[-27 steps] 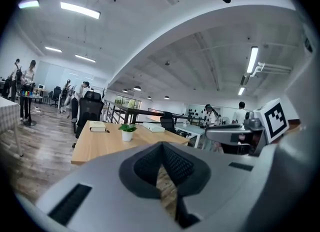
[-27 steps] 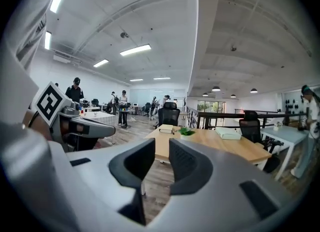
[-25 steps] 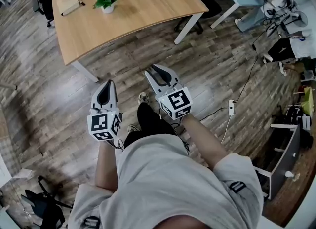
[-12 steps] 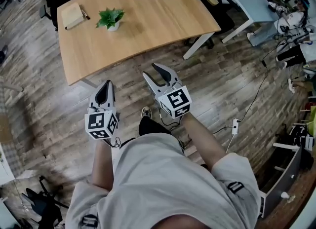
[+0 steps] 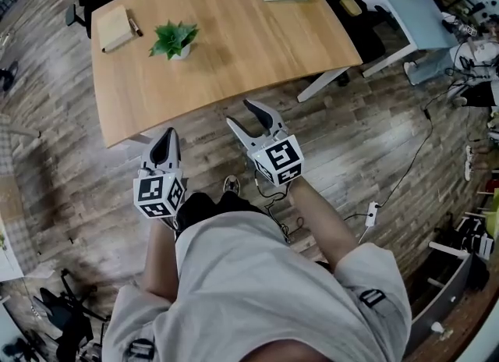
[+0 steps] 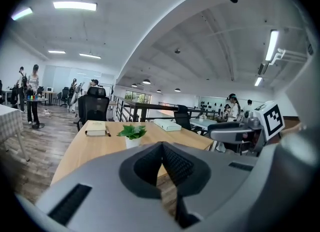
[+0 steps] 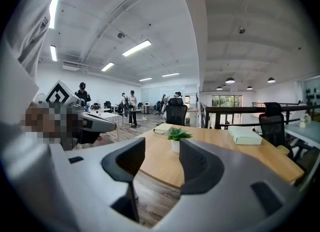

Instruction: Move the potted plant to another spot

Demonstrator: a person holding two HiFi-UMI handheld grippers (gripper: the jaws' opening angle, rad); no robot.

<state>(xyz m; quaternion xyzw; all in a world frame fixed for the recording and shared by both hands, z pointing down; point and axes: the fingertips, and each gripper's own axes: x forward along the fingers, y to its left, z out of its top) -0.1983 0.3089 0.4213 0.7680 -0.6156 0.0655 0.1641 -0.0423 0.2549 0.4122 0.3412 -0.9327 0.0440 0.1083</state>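
While the potted plant (image 5: pixel 175 39) stands on the table (image 5: pixel 234 48), the left gripper (image 5: pixel 166 136) is closed, seemingly empty; the jaws of the right gripper (image 5: pixel 239 113) have just been opening, holding nothing.

I am holding both arms forward, the grippers pointing a little downward. My left gripper (image 5: pixel 166 138) is showing its jaws together. My right gripper (image 5: pixel 240 112) has just been opening its jaws, with nothing between them.

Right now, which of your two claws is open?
The right gripper: its jaws stand apart, have just been opening, and hold nothing. The left gripper's jaws are pressed together.
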